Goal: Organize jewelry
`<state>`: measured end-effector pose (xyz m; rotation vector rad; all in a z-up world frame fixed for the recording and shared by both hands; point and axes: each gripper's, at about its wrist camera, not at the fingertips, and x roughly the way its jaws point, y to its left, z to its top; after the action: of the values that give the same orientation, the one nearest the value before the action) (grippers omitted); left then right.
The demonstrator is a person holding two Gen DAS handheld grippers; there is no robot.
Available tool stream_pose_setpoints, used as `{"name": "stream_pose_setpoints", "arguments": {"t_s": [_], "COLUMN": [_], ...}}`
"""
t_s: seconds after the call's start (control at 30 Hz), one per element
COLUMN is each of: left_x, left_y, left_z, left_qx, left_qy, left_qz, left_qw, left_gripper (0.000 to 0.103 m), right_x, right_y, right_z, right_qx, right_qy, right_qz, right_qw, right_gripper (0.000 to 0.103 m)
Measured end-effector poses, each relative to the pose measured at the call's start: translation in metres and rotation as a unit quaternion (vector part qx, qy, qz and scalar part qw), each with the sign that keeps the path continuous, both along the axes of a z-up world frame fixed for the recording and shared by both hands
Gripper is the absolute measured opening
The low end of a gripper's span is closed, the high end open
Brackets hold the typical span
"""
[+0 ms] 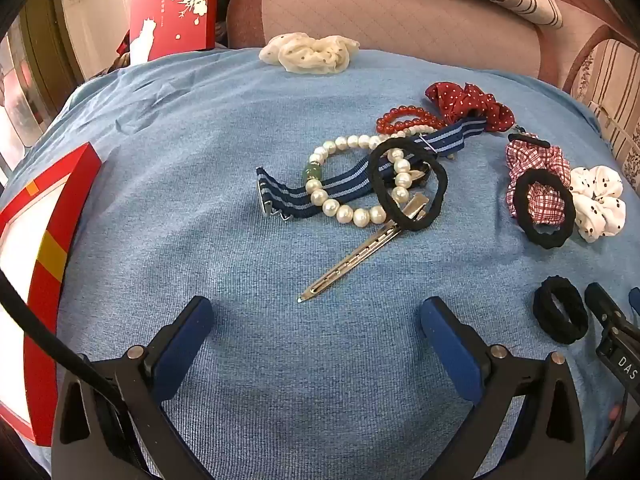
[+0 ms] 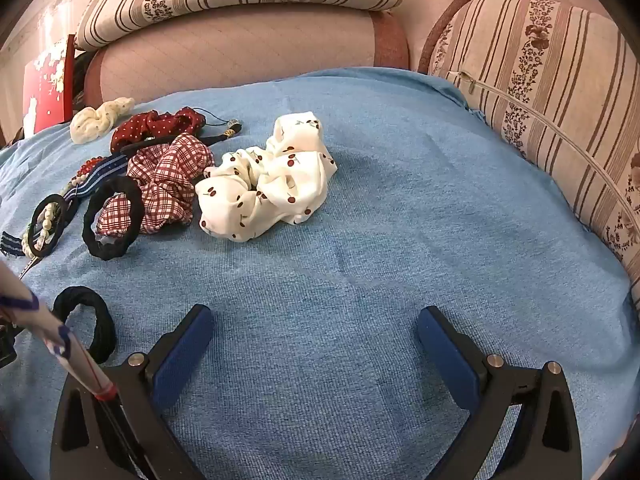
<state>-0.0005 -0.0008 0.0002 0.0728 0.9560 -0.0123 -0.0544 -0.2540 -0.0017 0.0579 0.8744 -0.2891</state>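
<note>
Watch strap (image 1: 320, 184) partly under pearls (image 1: 352, 184)

The left tool (image 1: 316, 316) has two black arms shaped like a wide V. Each arm ends in a flat dark blue pad (image 1: 448, 344). A round silver screw (image 1: 134, 353) sits where each pad joins its arm. The black arms have holes shaped like triangles. A thick black cable (image 1: 40, 332) runs across its left arm.

The right tool (image 2: 314, 320) looks the same, with black arms, blue pads and silver screws. A white strap (image 2: 48, 332) with blue marks and a thin red line crosses its left arm.

From the left camera, another black part shows white letters "DAS" (image 1: 627, 366).
</note>
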Motion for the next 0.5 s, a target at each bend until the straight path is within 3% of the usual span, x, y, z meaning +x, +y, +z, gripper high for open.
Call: {"name": "stream_pose_setpoints", "arguments": {"t_s": [0.5], "left_x": [0.0004], "left_y": [0.0008], "left_z": [-0.0001], "left_qx": [-0.009], "left_qy": [0.005], "left_qz": [0.000], "left_qw": [0.9999], "left_gripper": [0.103], "right_x": [0.0017], "right_y": [0.0014], "right_z": [0.0006], "right_qx": [0.000], "right_qy": [0.009], "right_qz": [0.000], "right_qw": [1.000], "right_gripper": [0.103]}}
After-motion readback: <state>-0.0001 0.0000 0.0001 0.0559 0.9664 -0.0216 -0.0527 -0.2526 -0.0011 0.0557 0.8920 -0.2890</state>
